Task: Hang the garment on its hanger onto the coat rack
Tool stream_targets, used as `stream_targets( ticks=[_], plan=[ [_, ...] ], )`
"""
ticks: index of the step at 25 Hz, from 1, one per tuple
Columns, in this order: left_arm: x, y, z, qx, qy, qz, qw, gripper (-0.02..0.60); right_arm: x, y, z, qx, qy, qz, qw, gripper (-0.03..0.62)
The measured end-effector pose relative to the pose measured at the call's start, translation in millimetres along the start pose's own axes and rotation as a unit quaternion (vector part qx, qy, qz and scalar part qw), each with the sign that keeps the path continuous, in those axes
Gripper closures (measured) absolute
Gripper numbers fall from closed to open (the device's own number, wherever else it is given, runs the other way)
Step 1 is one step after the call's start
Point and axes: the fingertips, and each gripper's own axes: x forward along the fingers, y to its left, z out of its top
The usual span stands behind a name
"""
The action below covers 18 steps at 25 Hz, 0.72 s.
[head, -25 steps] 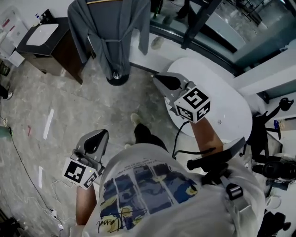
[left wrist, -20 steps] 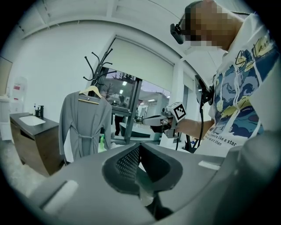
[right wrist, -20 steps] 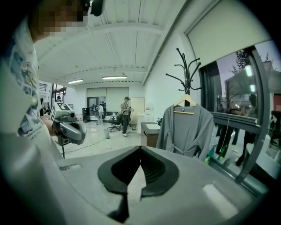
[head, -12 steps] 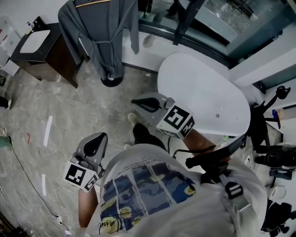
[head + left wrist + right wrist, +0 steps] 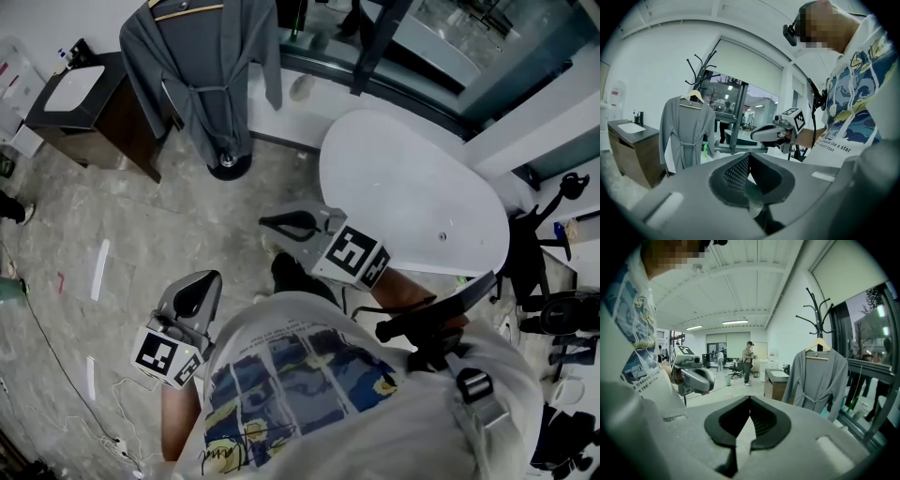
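1. At the upper left of the head view, a long grey robe with a tied belt (image 5: pixel 202 80) hangs on a light wooden hanger (image 5: pixel 187 11), with a sleeve falling at each side.
2. The hanger's hook sits against the post of a black metal coat rack with curved branches (image 5: pixel 813 310). The rack's round base (image 5: pixel 228 167) shows on the floor just under the robe's hem.
3. Both tongs are held well apart from the robe, in the lower half of the head view.
4. The left tongs (image 5: pixel 750 156) sit at the lower left of that view, close to the person's body. The jaws are together at the tip and nothing is between them.
5. The right tongs (image 5: pixel 750 398) sit near the middle of that view. They are likewise closed and empty, and they point toward the frame's left.
6. Each gripper view shows the other gripper in mid-frame, with the robe beyond it.
7. A dark brown wooden cabinet with a white top (image 5: pixel 122 112) stands just beside the robe, at the far upper left.
8. A white oval table (image 5: pixel 412 187) fills the upper right of the head view, and its top is bare.
9. Grey mottled stone floor (image 5: pixel 94 206) spreads across the left side of the frame.
10. The person's white T-shirt with a blue print (image 5: pixel 309 384) takes up the bottom centre.
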Motion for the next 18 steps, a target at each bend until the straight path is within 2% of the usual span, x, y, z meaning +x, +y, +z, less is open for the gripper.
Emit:
stream_targets(
  ticks=[18],
  plan=[
    [9.7, -15.9, -5.1, 0.006, 0.011, -0.023, 0.9997, 0.578, -15.2, 15.2, -3.5, -0.017, -0.004, 0.001, 1.000, 0.592]
  ],
)
